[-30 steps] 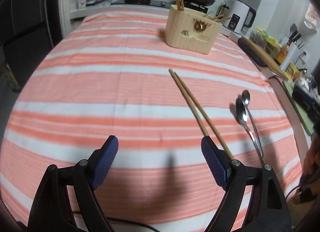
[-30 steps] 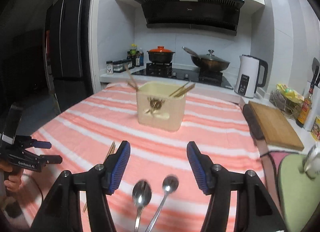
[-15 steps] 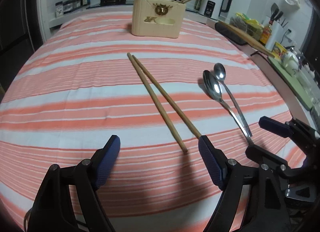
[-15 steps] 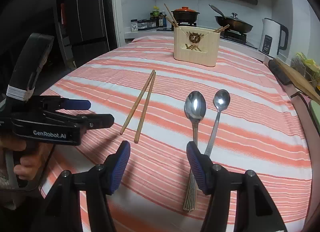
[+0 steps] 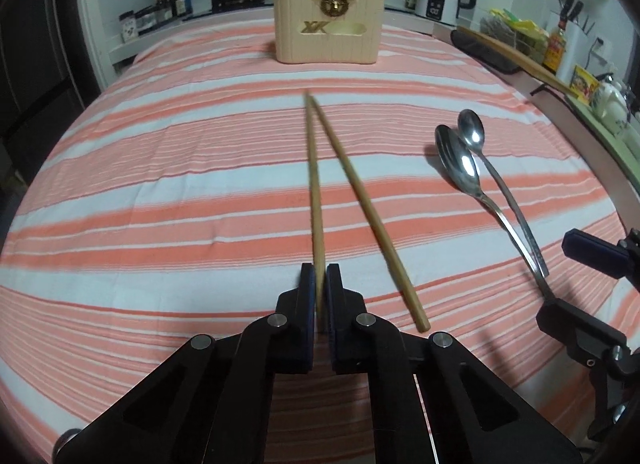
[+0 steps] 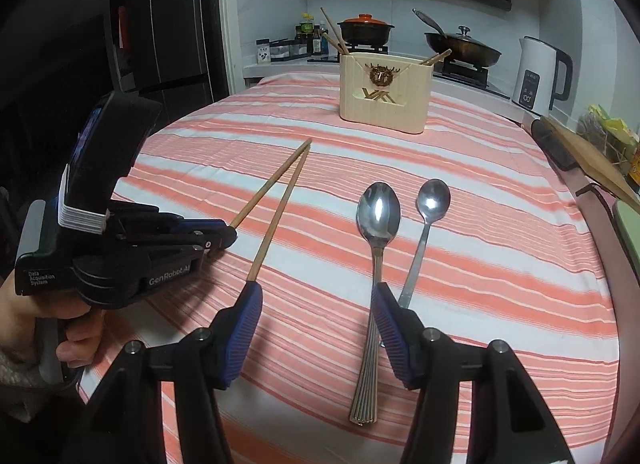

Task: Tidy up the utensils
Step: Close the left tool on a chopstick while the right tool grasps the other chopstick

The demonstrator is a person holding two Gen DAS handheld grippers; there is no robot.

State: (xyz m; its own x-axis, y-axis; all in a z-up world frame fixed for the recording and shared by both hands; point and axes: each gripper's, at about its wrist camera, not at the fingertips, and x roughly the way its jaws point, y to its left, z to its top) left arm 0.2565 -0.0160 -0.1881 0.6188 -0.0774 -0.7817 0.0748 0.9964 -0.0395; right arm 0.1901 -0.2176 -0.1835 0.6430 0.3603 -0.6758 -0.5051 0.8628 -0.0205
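My left gripper (image 5: 319, 288) is shut on the near end of one wooden chopstick (image 5: 314, 183), which looks slightly lifted and blurred. The second chopstick (image 5: 362, 207) lies on the striped cloth beside it. In the right wrist view the left gripper (image 6: 228, 238) holds the left chopstick (image 6: 272, 181); the other chopstick (image 6: 278, 215) lies flat. My right gripper (image 6: 316, 304) is open, low over the cloth, its right finger beside the large spoon's (image 6: 378, 223) handle. A small spoon (image 6: 428, 207) lies next to it. A beige utensil holder (image 6: 386, 91) with chopsticks stands at the back.
The table (image 5: 160, 183) has an orange-and-white striped cloth. Behind it are a stove with pots (image 6: 366, 29), a white kettle (image 6: 542, 73), and at the right a cutting board (image 6: 592, 159). A dark fridge (image 6: 160, 23) stands at the left.
My left gripper moved forward and shut on the left chopstick's near end. My right gripper moved closer to the spoons, still open.
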